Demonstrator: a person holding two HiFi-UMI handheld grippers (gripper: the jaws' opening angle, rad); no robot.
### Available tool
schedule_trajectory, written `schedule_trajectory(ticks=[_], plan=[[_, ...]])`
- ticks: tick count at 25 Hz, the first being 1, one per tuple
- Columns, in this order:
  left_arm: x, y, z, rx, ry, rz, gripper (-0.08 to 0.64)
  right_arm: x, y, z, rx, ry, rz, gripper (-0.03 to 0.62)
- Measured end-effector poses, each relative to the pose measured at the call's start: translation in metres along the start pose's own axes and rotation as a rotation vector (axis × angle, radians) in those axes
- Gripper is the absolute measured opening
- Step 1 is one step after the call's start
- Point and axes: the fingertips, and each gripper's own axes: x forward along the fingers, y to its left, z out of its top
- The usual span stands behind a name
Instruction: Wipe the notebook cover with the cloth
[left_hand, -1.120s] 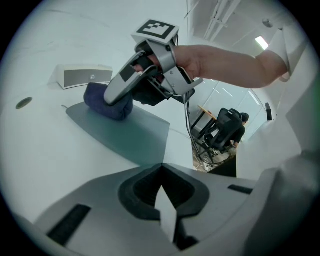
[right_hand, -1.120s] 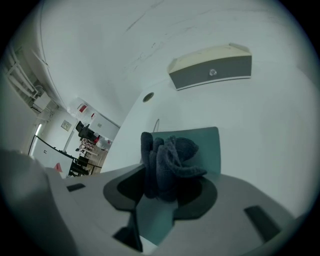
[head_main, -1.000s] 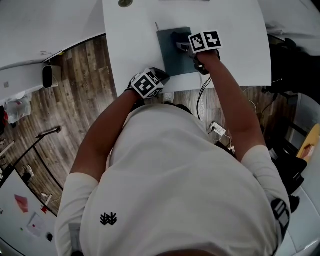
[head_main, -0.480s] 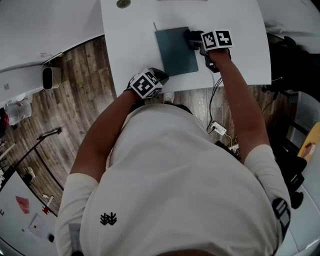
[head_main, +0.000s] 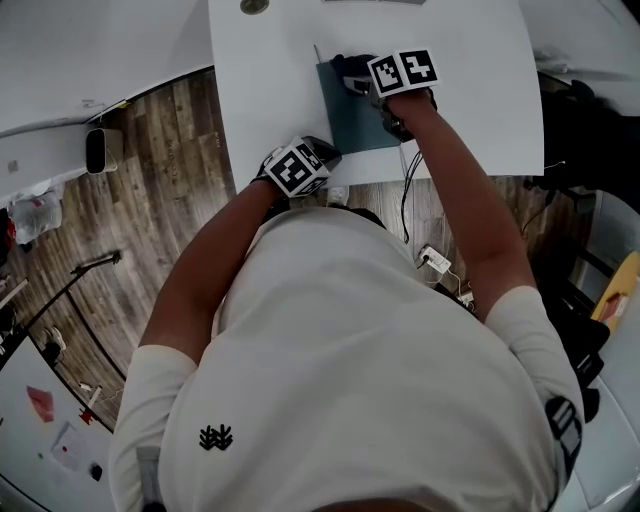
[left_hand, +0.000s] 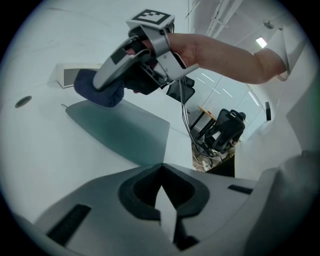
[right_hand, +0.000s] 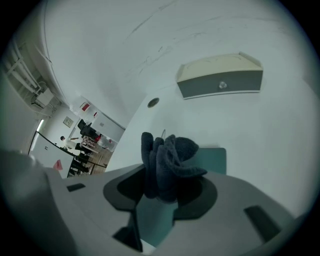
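A teal notebook (head_main: 348, 118) lies flat on the white surface (head_main: 470, 95), close to its near edge. The right gripper (head_main: 358, 82) is clenched on a bunched dark blue cloth (right_hand: 167, 160), which sticks out past its jaws. The cloth is pressed down on the far part of the cover, toward the far left corner. In the left gripper view the cloth touches the cover, with the person's hand (left_hand: 187, 47) wrapped round the gripper handle above it.

The left gripper (left_hand: 167, 215) sits at the near edge of the surface, just beside the notebook's near left corner and apart from the cover. Its jaws are closed together with nothing between them.

A thin pen-like thing (right_hand: 163, 134) lies by the notebook's far left corner. Farther back are a small round disc (right_hand: 153, 102) set in the surface, to the left, and a low grey and cream box (right_hand: 220, 82).
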Motion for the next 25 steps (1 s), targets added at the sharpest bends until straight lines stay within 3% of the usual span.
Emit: schedule_trajectory(ticks=[9,25], plan=[[0.003,-0.002,0.005,0.005,-0.015,0.003,0.006,0.036,0.018,0.009,-0.011,0.053,0.043,0.147],[-0.002,-0.001,-0.005,0.002,0.000,-0.001,0.006,-0.001,-0.054,0.004,0.092,0.001,-0.016,0.147]])
